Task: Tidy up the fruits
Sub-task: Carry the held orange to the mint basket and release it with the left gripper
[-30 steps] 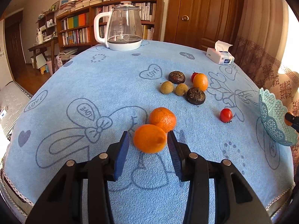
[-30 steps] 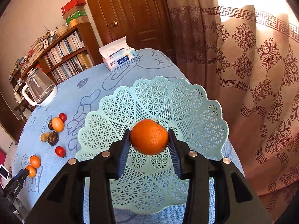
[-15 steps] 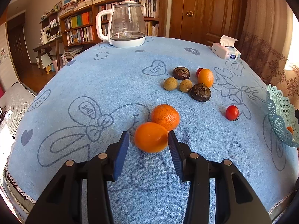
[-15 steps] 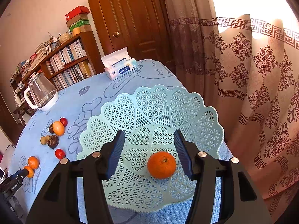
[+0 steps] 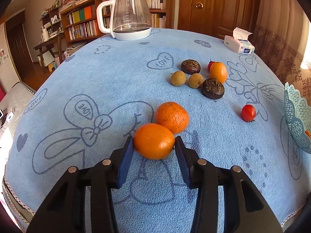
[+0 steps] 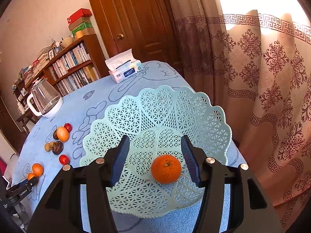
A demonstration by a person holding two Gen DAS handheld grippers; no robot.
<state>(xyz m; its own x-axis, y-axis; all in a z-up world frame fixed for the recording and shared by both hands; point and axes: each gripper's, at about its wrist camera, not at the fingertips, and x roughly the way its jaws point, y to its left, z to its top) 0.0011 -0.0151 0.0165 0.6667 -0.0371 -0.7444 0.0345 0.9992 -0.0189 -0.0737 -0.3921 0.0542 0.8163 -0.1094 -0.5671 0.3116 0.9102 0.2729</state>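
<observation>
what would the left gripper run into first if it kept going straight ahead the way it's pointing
The left gripper already has a smooth orange between its pads. Going straight on, that fruit would press into the bumpy tangerine right behind it, which looks to be touching it already.

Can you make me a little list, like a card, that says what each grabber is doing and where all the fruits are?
left gripper: shut on the smooth orange
right gripper: open, above the basket
in basket: one mandarin
still on the table: bumpy mandarin, small orange, two tomatoes, two dark fruits, two tan round fruits
other things: kettle, tissue pack
</observation>
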